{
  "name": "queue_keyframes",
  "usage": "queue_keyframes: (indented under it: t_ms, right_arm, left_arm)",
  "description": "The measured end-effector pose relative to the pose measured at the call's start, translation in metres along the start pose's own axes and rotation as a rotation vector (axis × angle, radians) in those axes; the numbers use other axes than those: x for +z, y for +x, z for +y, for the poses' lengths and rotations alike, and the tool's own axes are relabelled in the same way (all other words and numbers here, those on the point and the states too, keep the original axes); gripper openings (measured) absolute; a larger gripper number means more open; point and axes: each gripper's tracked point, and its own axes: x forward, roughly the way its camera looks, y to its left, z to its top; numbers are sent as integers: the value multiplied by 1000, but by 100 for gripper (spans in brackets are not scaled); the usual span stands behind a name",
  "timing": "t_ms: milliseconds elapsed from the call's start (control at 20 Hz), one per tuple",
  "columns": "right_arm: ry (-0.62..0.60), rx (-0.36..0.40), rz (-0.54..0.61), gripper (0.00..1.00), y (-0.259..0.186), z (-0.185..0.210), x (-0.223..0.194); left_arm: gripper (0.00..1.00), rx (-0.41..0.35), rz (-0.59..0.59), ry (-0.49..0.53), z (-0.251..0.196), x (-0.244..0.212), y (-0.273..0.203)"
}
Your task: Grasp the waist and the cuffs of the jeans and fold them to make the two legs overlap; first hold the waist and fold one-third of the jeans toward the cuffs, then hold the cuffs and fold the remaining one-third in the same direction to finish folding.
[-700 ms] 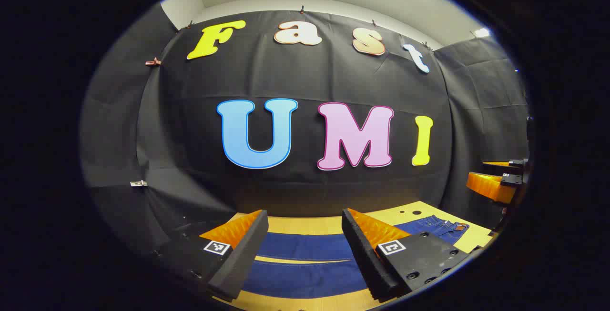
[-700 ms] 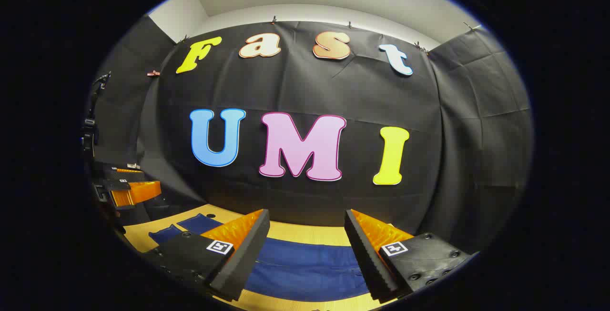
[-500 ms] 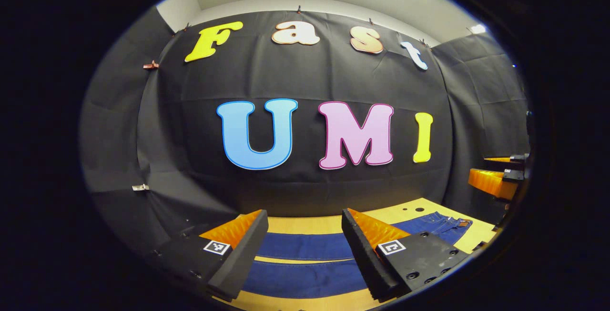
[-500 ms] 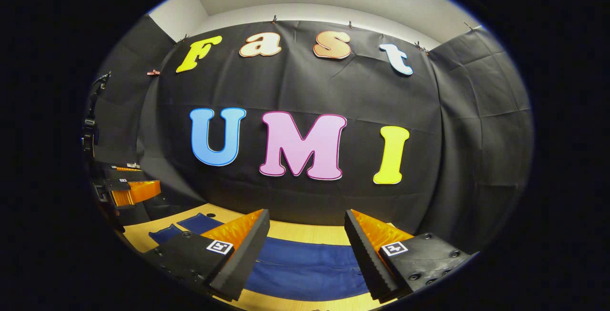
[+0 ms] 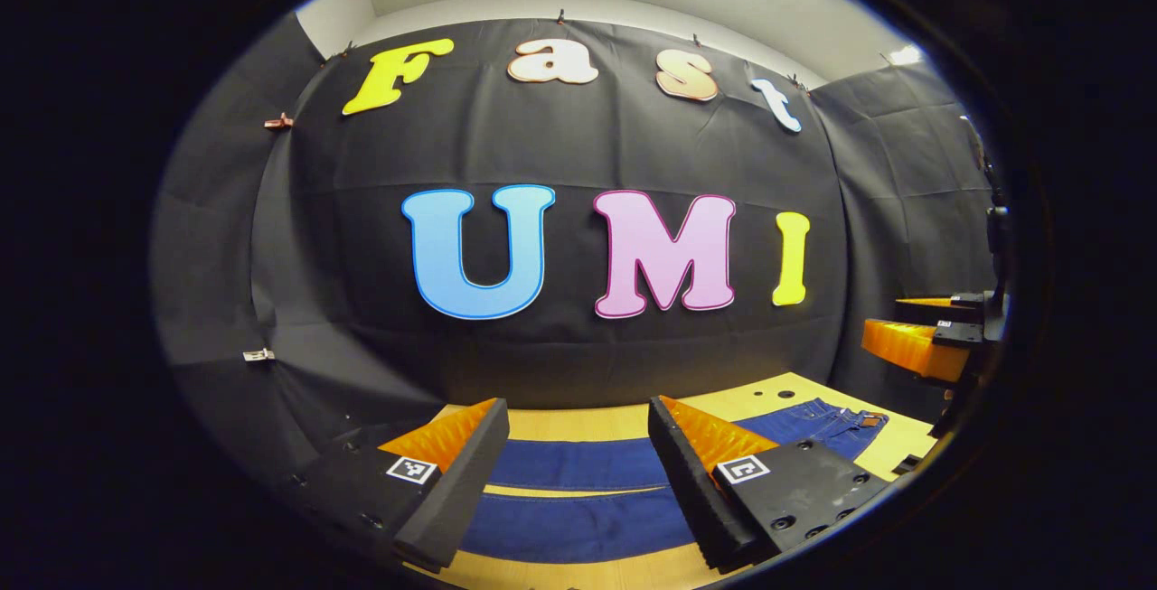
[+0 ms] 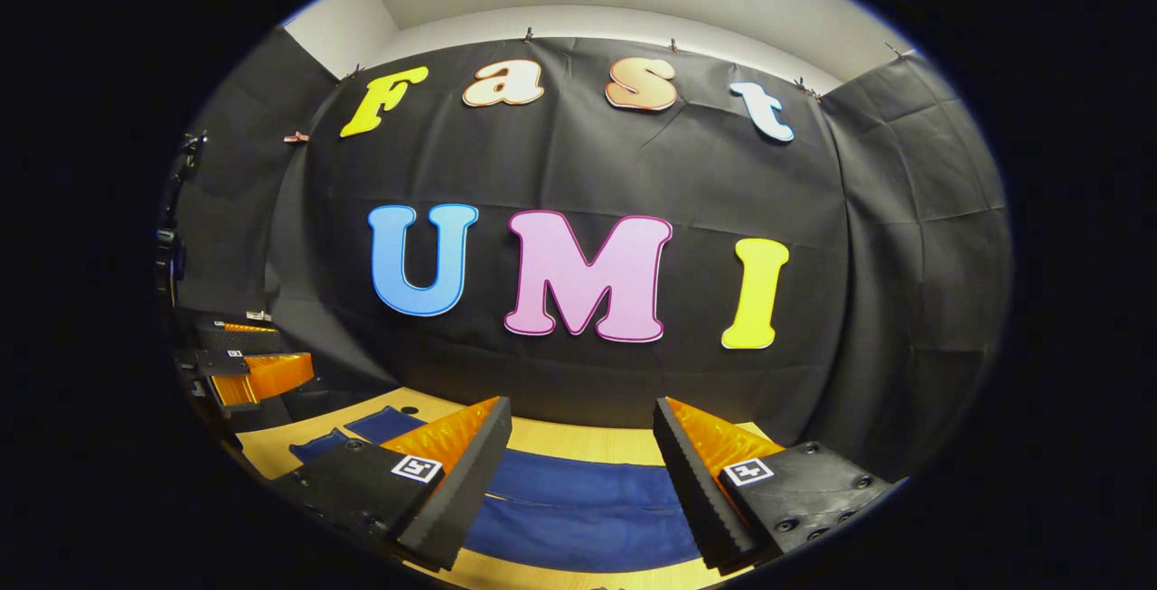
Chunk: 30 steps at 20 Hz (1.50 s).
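Dark blue jeans (image 5: 578, 465) lie flat on the wooden table (image 5: 565, 424), both legs side by side with a thin gap between them. The waist (image 5: 845, 420) with its brown patch lies at the right in the left gripper view. My left gripper (image 5: 576, 409) hovers open above the legs, holding nothing. In the right gripper view the jeans (image 6: 578, 500) run under my open right gripper (image 6: 578, 409), and the cuffs (image 6: 380, 424) lie at the left. Each gripper shows at the edge of the other's view: the right gripper (image 5: 881, 319) and the left gripper (image 6: 291, 344), both above the table.
Black cloth walls close the booth behind and on both sides of the table. Two small dark holes (image 5: 770, 394) mark the tabletop near the waist. A bare strip of table (image 6: 560, 436) runs between the jeans and the back wall.
Both views have shifted only slightly: the left gripper has turned a little to the right and the right gripper a little to the left. The jeans lie unmoved and both grippers stay open.
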Motion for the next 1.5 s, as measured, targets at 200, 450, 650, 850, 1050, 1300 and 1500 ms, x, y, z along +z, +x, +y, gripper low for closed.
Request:
queue_keyframes:
  t_ms: [200, 450, 650, 850, 1050, 1300, 1500]
  right_arm:
    - [-11, 5, -4, 96, 3, 1, -1]
    - [-13, 4, 24, 96, 3, 1, -12]
    - [-30, -13, 48, 94, 4, -6, -21]
    - [-43, -45, 64, 96, 2, -19, -28]
    - [-68, -79, 98, 96, 1, -29, -43]
    - [-102, -127, 90, 94, -9, -41, -45]
    - [-147, -191, 137, 96, -19, -61, -63]
  left_arm:
    - [96, 2, 18, 14, 3, -6, 2]
    - [95, 30, 66, 89, 28, -30, 6]
    - [98, 52, 161, 231, 80, -74, 8]
    - [98, -43, 310, 583, 138, -134, 9]
    - [99, -253, 508, 908, 183, -223, 0]
    - [98, -433, 705, 1119, 243, -305, 3]
    - [98, -534, 812, 1188, 266, -347, 14]
